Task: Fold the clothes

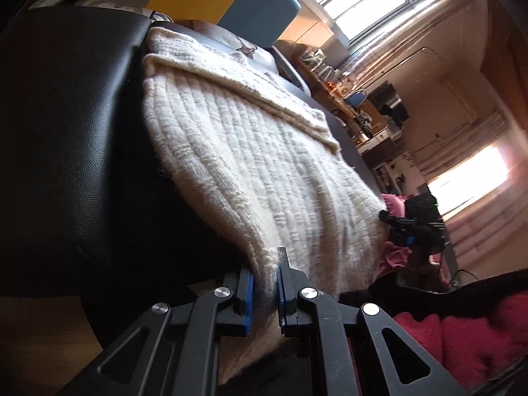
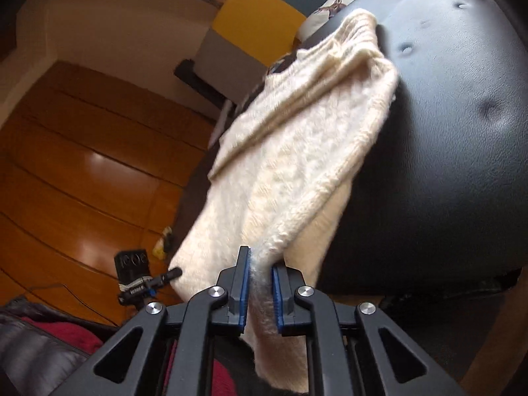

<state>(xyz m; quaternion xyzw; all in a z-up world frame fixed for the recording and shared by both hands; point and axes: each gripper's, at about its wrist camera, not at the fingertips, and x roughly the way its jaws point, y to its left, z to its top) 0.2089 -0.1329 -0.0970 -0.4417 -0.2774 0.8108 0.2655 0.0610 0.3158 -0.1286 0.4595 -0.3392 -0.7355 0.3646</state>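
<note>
Black tufted leather sofa (image 2: 462, 132) over a glossy wood floor (image 2: 82, 165); cream chunky-knit sweater (image 1: 250, 151) draped across it. Left gripper (image 1: 265, 285) fingers clamp one hem corner, right gripper (image 2: 257, 288) fingers clamp the other (blue pads pinching knit). Pink fleece clothing (image 1: 462, 330) sits nearby.

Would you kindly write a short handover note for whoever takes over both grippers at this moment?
Left gripper: shut on the near edge of the cream knit sweater.
Right gripper: shut on the same sweater's near edge, at the other side.
Sweater: spread over the black leather seat, near edge lifted off it by both grippers.
Done: one side or sleeve appears folded in; both corners gripped.
Left: probably carry the near edge forward to fold the sweater in half, release, then tidy it.
</note>
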